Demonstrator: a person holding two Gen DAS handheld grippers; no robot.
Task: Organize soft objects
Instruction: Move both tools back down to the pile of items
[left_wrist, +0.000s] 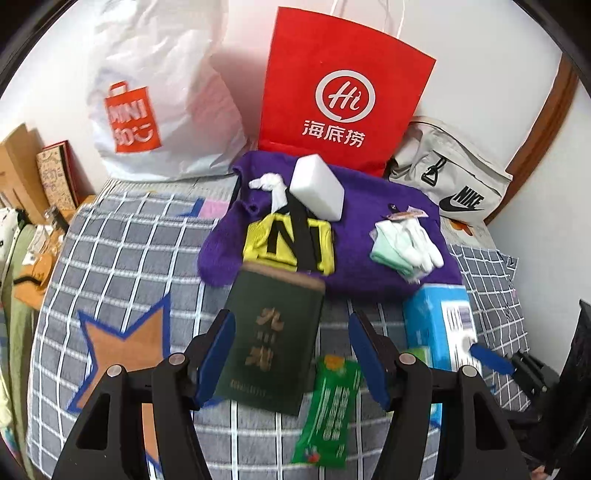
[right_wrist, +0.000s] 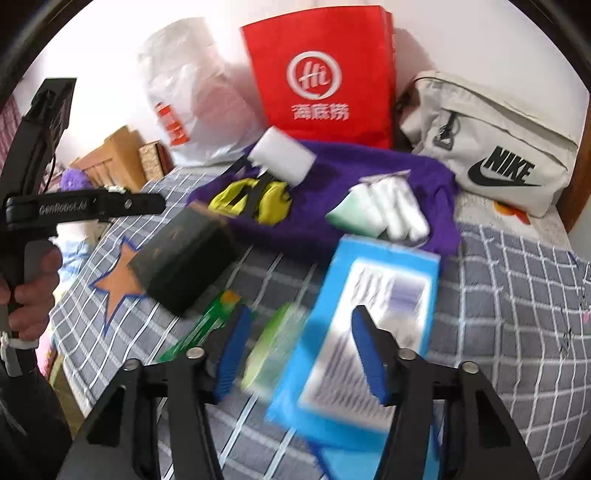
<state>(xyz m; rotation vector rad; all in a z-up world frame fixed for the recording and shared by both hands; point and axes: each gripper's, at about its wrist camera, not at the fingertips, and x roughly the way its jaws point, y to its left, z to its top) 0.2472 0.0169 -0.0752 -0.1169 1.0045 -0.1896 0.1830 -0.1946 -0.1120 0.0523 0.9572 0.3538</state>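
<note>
The purple knit is the largest soft thing and serves as landmark: it lies spread on the checked bedspread, in front of the red bag. By its look it is light and limp and would sag, so a pinch on a bunched edge or fold should hold best. On it, at the back, rests the white sponge block, springy and light by the look of it; take it across its short sides. At the knit's front left lies the yellow-and-black cloth, floppy, best gripped where it is thickest. At its right lies the pale sock bundle, soft, and slippery if it is wrapped.

Just in front of the knit sit stiffer things: a dark green book, a blue box and a green sachet.

The left gripper stands half open above the book, holding nothing. The right gripper is also part open over the blue box, its pads apart from it.

The right view is blurred, so print on the box cannot be read. What the knit is, and what the white knotted piece beside the sponge is, I cannot tell.
</note>
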